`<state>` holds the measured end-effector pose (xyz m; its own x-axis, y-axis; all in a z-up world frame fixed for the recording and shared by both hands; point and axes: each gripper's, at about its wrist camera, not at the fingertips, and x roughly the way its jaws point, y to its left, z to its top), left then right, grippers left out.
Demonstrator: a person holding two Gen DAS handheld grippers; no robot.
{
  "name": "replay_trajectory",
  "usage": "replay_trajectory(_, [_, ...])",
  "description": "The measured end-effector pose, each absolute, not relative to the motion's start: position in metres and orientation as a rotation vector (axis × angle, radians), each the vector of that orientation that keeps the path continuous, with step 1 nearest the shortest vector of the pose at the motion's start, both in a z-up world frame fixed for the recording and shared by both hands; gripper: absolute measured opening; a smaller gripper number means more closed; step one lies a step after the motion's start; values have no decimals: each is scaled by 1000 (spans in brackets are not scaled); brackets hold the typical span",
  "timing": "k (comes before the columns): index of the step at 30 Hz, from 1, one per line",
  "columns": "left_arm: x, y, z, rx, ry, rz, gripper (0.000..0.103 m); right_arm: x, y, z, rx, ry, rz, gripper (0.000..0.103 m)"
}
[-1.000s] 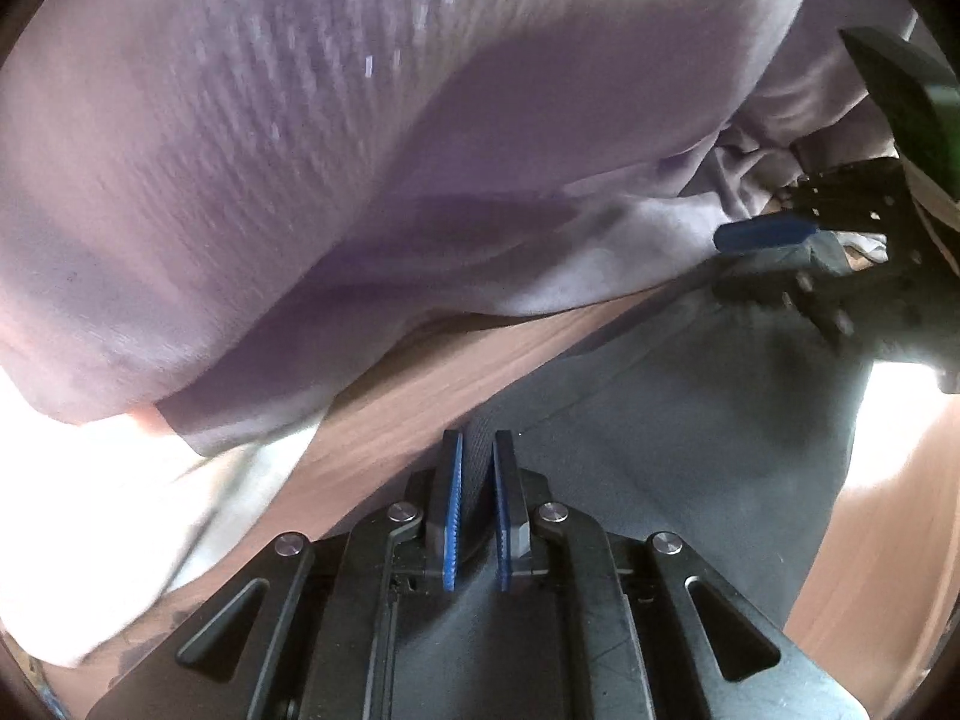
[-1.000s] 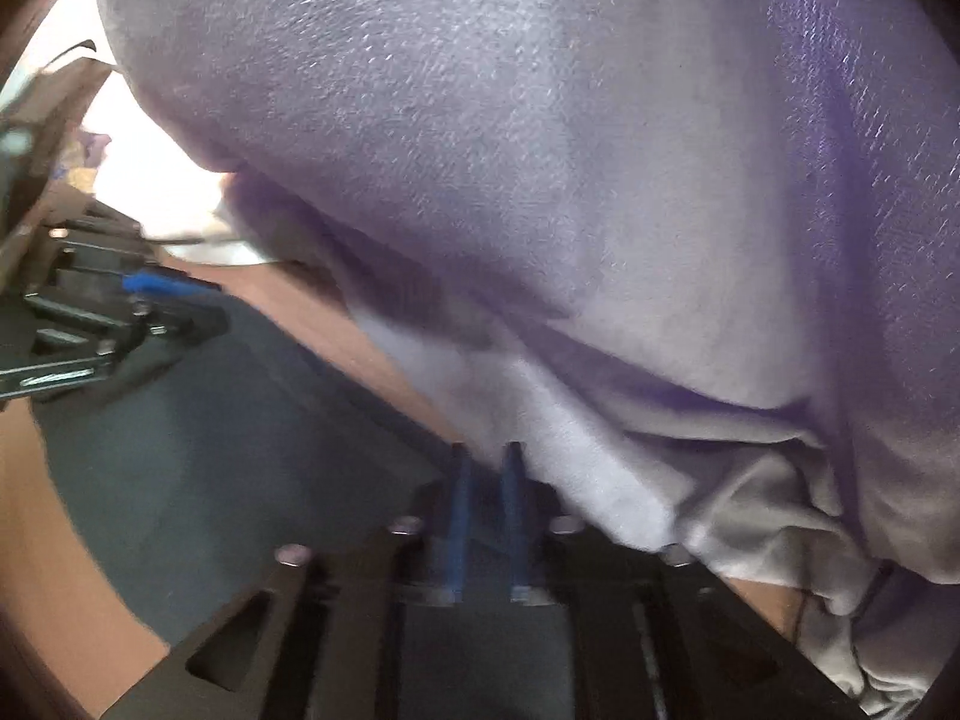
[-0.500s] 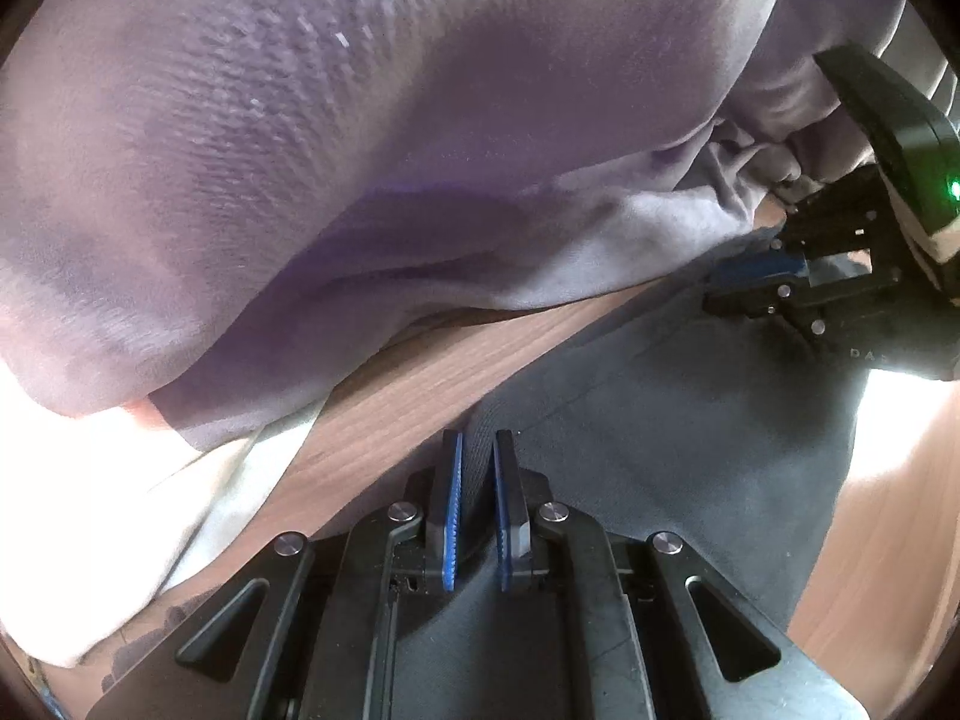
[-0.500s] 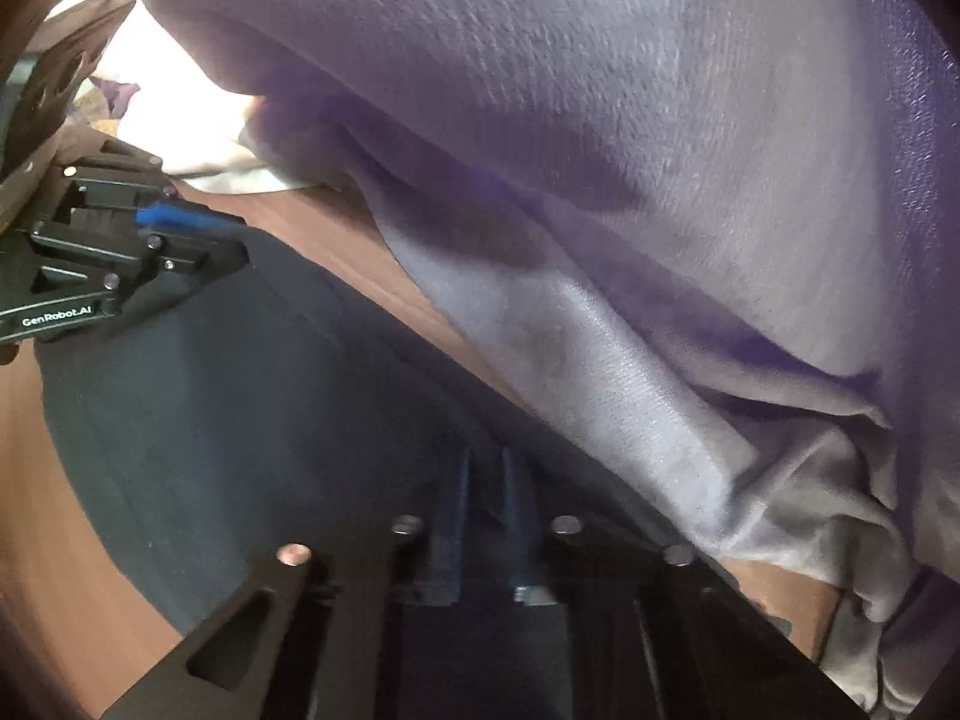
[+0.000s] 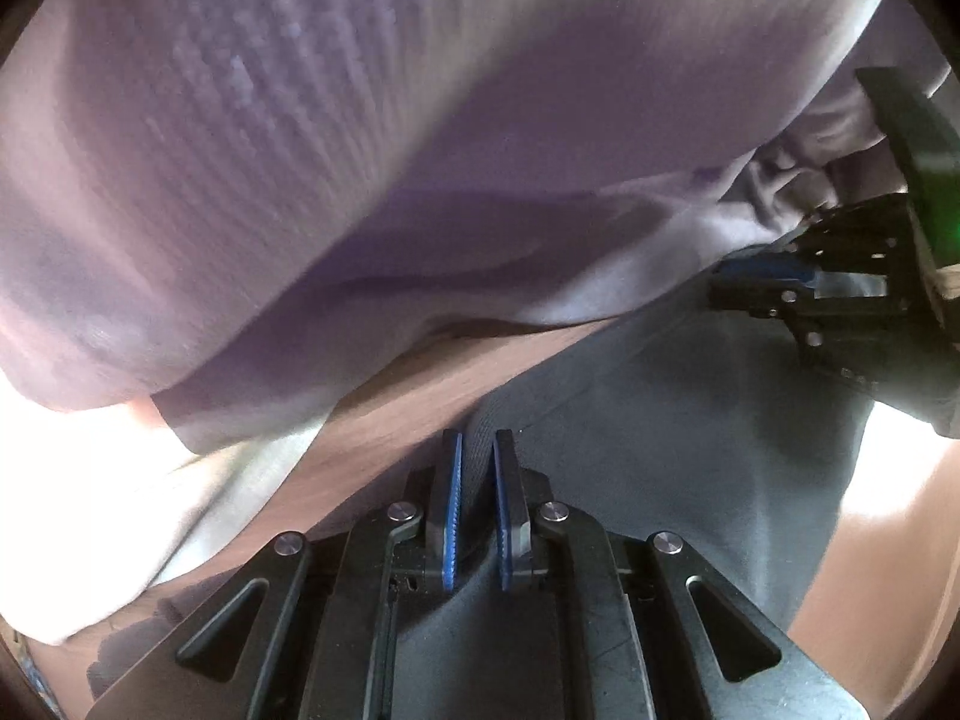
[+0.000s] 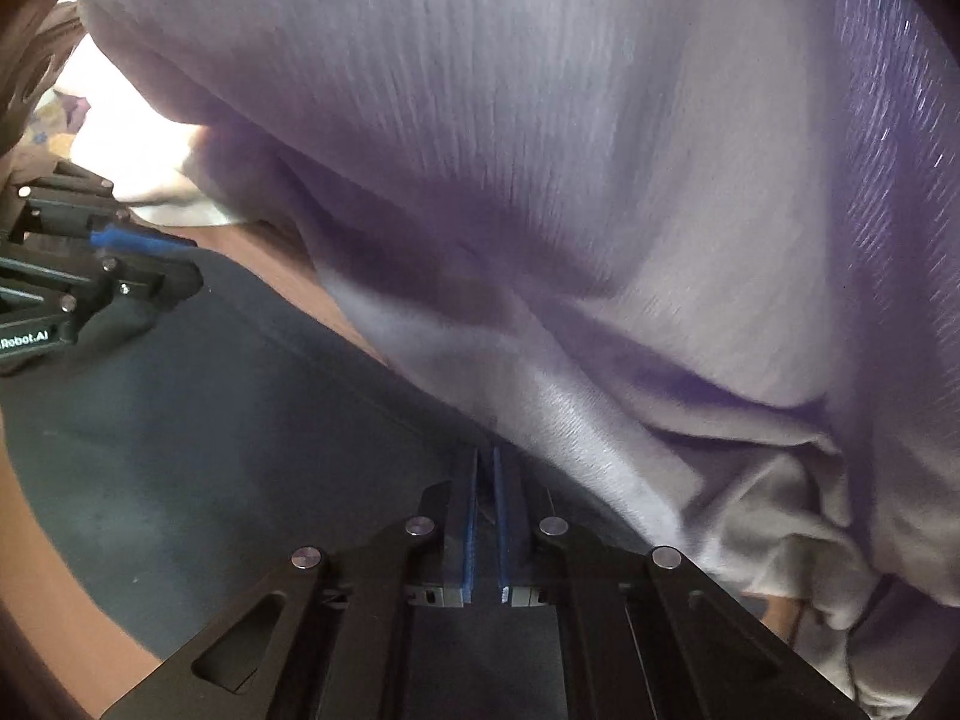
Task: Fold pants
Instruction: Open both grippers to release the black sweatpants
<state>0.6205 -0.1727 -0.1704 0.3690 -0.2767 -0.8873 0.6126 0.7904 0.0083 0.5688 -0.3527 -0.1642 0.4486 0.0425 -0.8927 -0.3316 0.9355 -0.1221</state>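
Dark grey pants (image 5: pixel 690 438) lie on a brown wooden table (image 5: pixel 408 414). My left gripper (image 5: pixel 478 450) is shut on one edge of the pants. My right gripper (image 6: pixel 486 462) is shut on the other edge of the pants (image 6: pixel 198 420), stretched between both. Each gripper shows in the other's view: the right gripper at the right of the left wrist view (image 5: pixel 756 285), the left gripper at the left of the right wrist view (image 6: pixel 156 264).
A large pale lilac cloth (image 5: pixel 360 150) is heaped just beyond the pants and fills the upper half of both views (image 6: pixel 600 180). A white cloth (image 5: pixel 78 498) lies at the left on the table.
Both grippers have moved forward with the pants edge toward the lilac cloth, which now looms closer. The grips have not changed.
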Motion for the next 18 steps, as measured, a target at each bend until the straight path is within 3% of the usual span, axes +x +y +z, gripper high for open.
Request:
replay_trajectory(4, [617, -173, -172, 381, 1039, -567, 17, 562, -353, -162, -232, 1049, 217, 9])
replay_trajectory(8, [599, -171, -154, 412, 946, -507, 29, 529, -369, -134, -216, 925, 26, 29])
replay_trajectory(10, [577, -169, -134, 440, 817, -452, 54, 509, -380, -123, -161, 876, -53, 33])
replay_trajectory(12, [553, -170, -121, 463, 723, -430, 57, 486, -390, -115, -115, 829, -149, 38])
replay_trajectory(15, [519, -175, -109, 509, 651, -404, 58, 450, -403, -107, -20, 775, -243, 52])
replay_trajectory(18, [498, -176, -110, 447, 675, -431, 59, 420, -431, -105, 75, 752, -324, 52])
